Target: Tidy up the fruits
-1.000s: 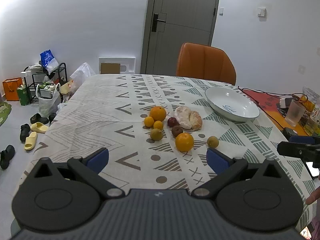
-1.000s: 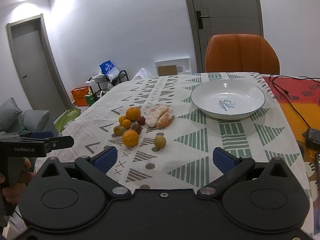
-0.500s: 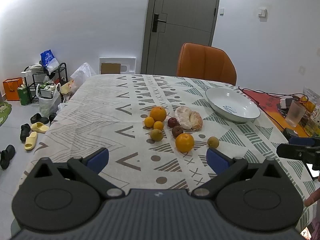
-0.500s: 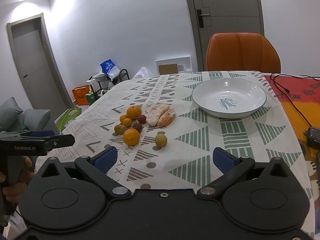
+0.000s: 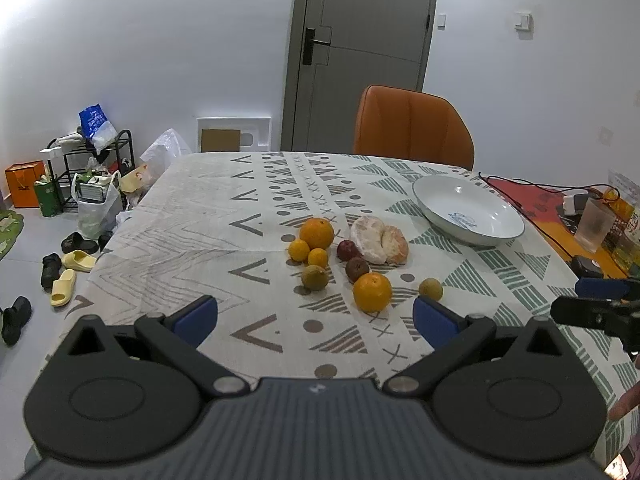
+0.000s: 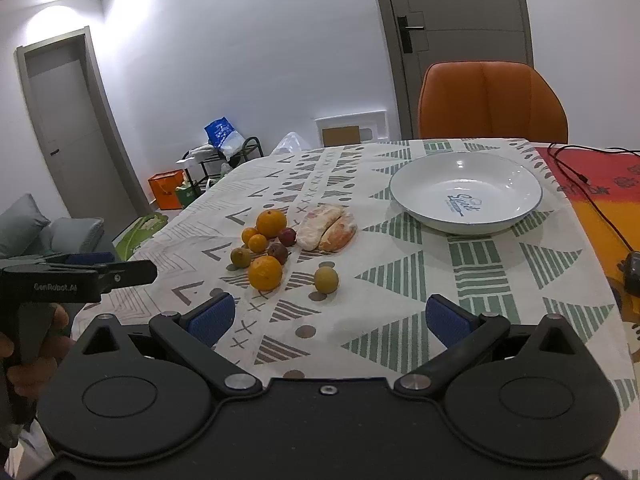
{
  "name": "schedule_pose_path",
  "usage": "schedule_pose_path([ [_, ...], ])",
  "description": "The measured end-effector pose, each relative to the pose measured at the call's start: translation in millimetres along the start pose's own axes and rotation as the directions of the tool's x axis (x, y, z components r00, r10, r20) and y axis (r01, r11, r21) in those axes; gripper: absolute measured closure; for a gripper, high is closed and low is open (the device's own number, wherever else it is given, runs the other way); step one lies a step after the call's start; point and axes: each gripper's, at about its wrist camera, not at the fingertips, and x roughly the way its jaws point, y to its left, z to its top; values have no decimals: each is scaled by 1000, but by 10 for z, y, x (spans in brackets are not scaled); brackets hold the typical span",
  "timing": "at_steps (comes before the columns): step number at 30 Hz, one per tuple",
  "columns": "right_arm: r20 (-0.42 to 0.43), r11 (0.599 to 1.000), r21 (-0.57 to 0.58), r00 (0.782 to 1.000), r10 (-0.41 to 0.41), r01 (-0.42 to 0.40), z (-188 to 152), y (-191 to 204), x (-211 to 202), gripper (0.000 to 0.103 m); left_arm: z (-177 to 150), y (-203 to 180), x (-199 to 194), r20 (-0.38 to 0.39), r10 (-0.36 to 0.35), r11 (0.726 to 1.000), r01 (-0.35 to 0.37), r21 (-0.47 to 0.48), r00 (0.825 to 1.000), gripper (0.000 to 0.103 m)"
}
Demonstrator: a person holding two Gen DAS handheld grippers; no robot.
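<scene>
While both jaws gape, fruits (image 5: pixel 352 258) lie ahead, beyond them.

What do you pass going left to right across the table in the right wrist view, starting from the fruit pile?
greenish-brown fruit → large near orange → lone yellow-green fruit → white bowl → black cable

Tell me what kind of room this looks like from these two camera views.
Most likely a home dining area near an entryway. A table with a patterned tablecloth holds loose fruit and a white bowl, an orange chair stands at its far end, and slippers lie on the floor by a cluttered rack.
</scene>
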Motion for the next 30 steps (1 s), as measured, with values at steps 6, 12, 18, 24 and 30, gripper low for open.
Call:
schedule_pose_path([
  [6, -16, 1000, 5, 1000, -4, 4, 5, -3, 131, 0, 21, -35, 144, -13, -1, 1000, 1, 20, 1000, 0],
  [12, -14, 1000, 15, 1000, -8, 8, 40, -23, 265, 0, 26, -59, 309, -31, -22, 1000, 22, 20, 999, 0],
  [18, -27, 1000, 13, 1000, -3, 4, 41, -51, 416, 0, 33, -84, 457, -47, -54, 998, 55, 19, 997, 0],
  [24, -18, 1000, 12, 1000, 12, -11, 72, -72, 522, 0, 35, -145, 621, -67, -78, 997, 79, 17, 995, 2],
  [30, -30, 999, 35, 999, 20, -19, 89, -129, 662, 3, 62, -184, 732, -67, -95, 995, 96, 11, 993, 6],
])
